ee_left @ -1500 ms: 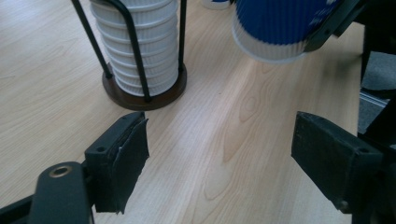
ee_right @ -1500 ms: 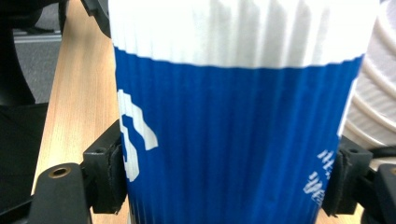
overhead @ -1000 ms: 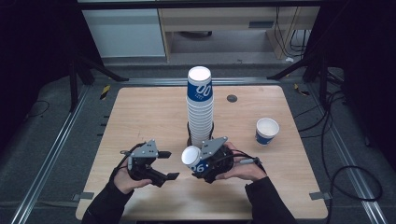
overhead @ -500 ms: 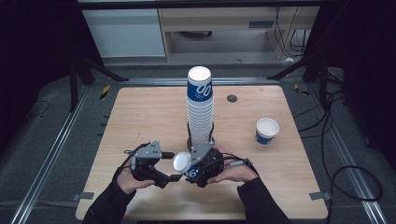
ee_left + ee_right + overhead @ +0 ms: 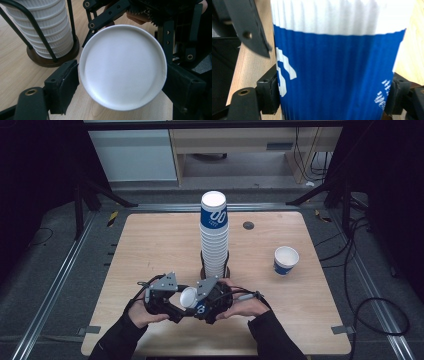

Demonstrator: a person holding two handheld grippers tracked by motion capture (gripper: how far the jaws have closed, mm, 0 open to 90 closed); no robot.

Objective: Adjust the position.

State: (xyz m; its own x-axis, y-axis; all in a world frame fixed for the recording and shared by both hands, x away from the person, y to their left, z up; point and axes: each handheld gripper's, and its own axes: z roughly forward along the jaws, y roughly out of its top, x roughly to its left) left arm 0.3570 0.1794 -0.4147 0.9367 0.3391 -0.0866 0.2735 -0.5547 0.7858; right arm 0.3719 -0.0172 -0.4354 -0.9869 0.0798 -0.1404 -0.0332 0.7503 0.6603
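Gripping a blue-and-white paper cup by its ribbed sides, the right gripper holds it on its side just above the near middle of the wooden table; in the right gripper view its two pads press on either side of the cup's blue band. The cup's white bottom faces the left gripper, which sits just beside it. In the left gripper view that round bottom lies between the two black jaws: the left pad touches its rim, while the other side is hidden by the right gripper's frame, so whether they truly pinch it cannot be told. These jaws have just been closing a little, with the cup between them. Both hands rest low at the table's near edge. Just behind the grippers stands a tall stack of cups in a dark wire holder. Farther right, well apart, a single cup stands upright. A small dark disc lies near the far edge.
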